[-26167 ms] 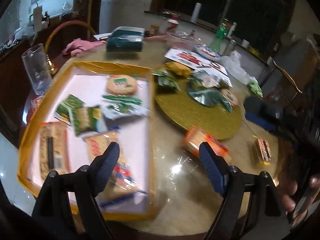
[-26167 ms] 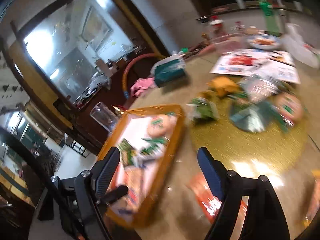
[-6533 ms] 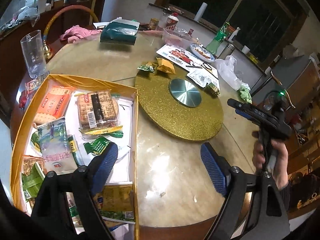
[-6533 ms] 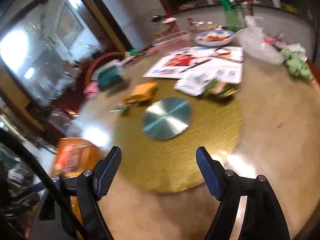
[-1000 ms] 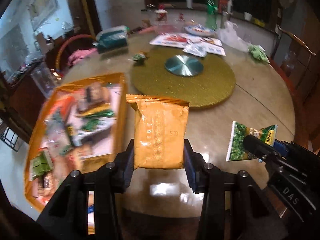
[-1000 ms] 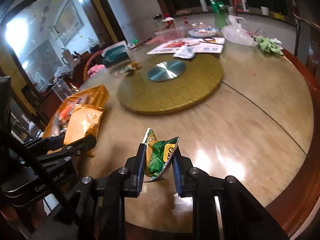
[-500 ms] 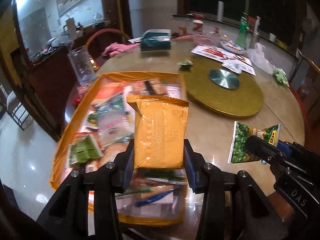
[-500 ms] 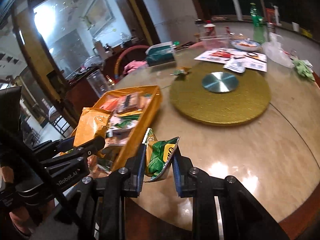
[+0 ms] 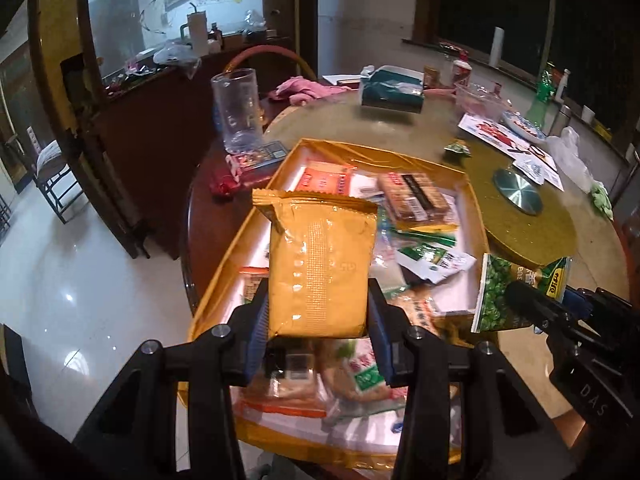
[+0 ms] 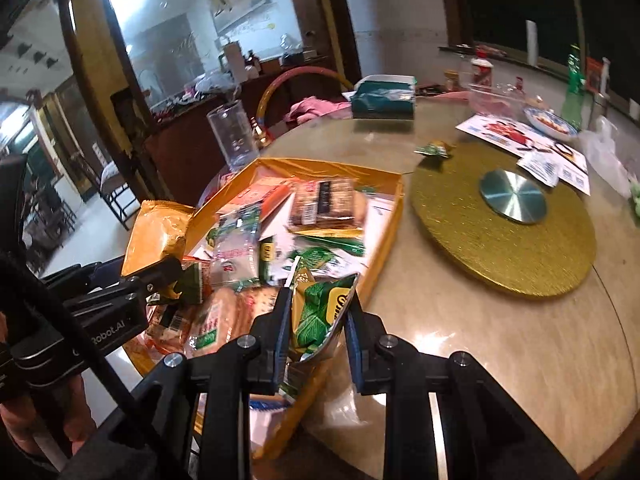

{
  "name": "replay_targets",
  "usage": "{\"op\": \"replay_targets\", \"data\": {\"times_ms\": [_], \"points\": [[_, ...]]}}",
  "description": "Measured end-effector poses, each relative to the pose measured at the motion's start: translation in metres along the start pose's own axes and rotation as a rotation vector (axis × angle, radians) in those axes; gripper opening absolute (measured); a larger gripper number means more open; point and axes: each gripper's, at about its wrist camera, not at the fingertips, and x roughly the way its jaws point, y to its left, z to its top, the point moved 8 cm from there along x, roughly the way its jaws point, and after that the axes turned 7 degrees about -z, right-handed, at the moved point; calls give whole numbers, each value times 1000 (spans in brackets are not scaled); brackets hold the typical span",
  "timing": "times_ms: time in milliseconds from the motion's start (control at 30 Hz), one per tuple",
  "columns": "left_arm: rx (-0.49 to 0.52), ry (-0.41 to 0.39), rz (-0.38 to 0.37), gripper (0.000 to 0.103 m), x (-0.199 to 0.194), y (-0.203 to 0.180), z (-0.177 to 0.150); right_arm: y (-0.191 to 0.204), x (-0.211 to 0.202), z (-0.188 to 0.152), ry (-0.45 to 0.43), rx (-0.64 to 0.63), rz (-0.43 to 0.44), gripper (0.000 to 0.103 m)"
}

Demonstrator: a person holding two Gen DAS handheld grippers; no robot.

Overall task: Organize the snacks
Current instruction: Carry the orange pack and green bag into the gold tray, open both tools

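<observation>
Item: orange snack packet (image 9: 320,268), glossy foil, crimped top edge, a dotted seam down its middle, standing upright and pinched at its lower sides by the left gripper (image 9: 318,326), above the near end of the gold tray (image 9: 404,156). Item: green snack packet (image 10: 316,312) with yellow lettering and a pea print, crumpled, squeezed between the blue pads of the right gripper (image 10: 316,328) over the tray's near right edge. The left wrist view alone shows the flat front of the green packet, beside the right gripper's black body, along with a red-and-blue card under the drinking glass (image 9: 236,108). The right wrist view alone shows the orange packet's side, the left gripper's black body, and part of a hand (image 10: 36,420) at lower left. Container: gold tray on the round table (image 10: 520,340), holding a loose heap of packets: an orange-red cracker pack at the far end, a brown biscuit pack with a dark label beside it, clear and green-printed sachets in the middle, pink-and-green wafer packs at the near end. To the right of the tray: gold turntable (image 10: 500,232) bearing one small green sweet wrapper at its far left rim
</observation>
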Motion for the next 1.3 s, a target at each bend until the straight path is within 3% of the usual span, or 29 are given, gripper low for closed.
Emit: {"op": "replay_targets", "data": {"times_ms": [567,1100,1167,1233,1300], "points": [[-40,37,-8,46,23,31,0,36,32,12,32,-70,-11,24],[24,70,-36,47,47,22,6,20,70,26,72,22,39,25],[45,64,-22,50,47,19,5,21,73,22,94,21,53,30],[64,61,-4,63,44,16,5,21,70,20,98,25,57,48],[77,49,6,67,40,12,6,18,61,21,65,32,44,58]]}}
